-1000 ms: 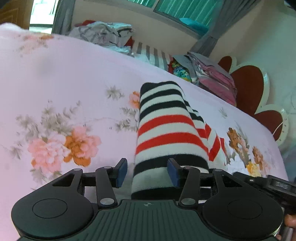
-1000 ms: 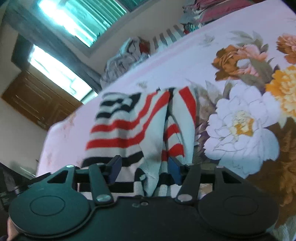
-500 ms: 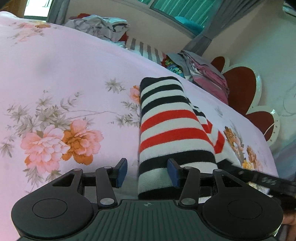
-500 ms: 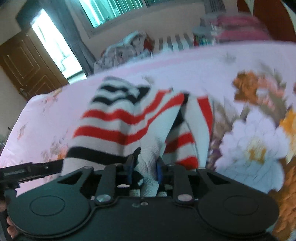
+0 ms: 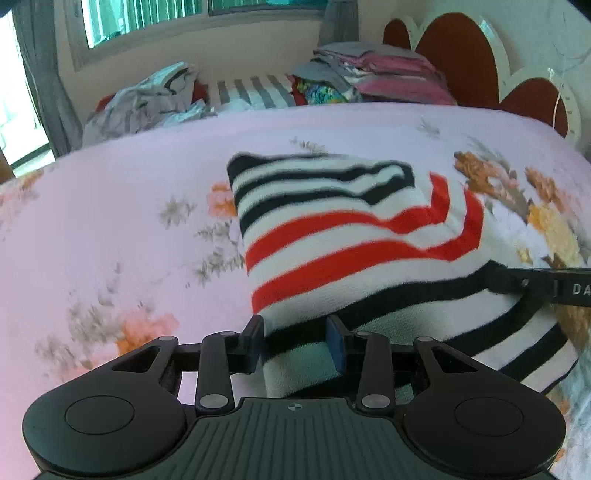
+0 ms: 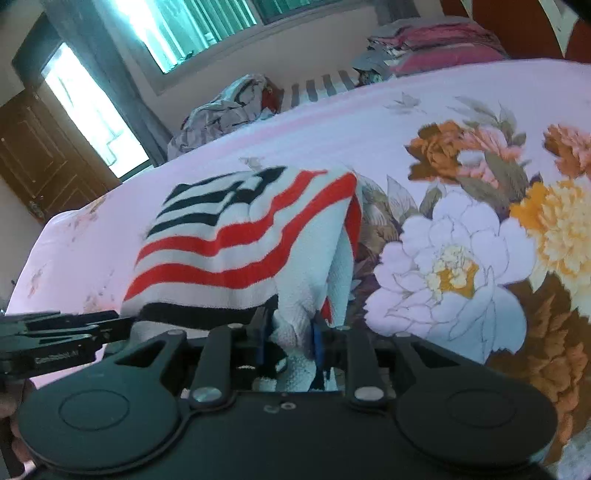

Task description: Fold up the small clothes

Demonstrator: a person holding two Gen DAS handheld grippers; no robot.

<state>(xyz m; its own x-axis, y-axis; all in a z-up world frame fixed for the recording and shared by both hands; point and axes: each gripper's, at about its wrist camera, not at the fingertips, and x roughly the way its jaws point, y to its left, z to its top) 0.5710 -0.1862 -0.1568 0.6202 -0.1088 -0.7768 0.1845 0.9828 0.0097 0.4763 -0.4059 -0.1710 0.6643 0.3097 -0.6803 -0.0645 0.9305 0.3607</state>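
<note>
Left wrist view: left gripper [image 5: 295, 341] is pointing down at a bed w/ a pink floral sheet [image 5: 110, 221]. A striped garment [image 5: 351, 236], white w/ black & red bands, is lying folded on the sheet, centre-right. Its near corner is sitting between the two blue pads; the jaws are closing on it, and the pads are looking to be touching the cloth edges, tho the picture is blurred. Right gripper [image 5: 495, 278] is reaching in from the right edge as a black finger, its tip lying against the garment's right side at a black band. At the far side of the bed: a crumpled grey clothes heap [image 5: 147, 99] to the left, a striped pillow [image 5: 251, 90] in the middle, a stack of folded pink & grey clothes [image 5: 376, 70] to the right. A red scalloped headboard [image 5: 454, 48] is standing behind the stack. A window w/ green blinds [image 5: 166, 14] is glowing at top.

Right wrist view: right gripper [image 6: 290, 338] is clamping a bunched white fold of the garment [image 6: 236, 243] between its pads; the jaws are easing open slightly but cloth is still pinched. The garment is lying on the sheet [image 6: 351, 125], just left of a big white printed flower [image 6: 450, 266]. Left gripper [image 6: 110, 323] is coming in from the left edge, fingertip at the garment's near black band. A brown door [image 6: 40, 158] is showing far left.
</note>
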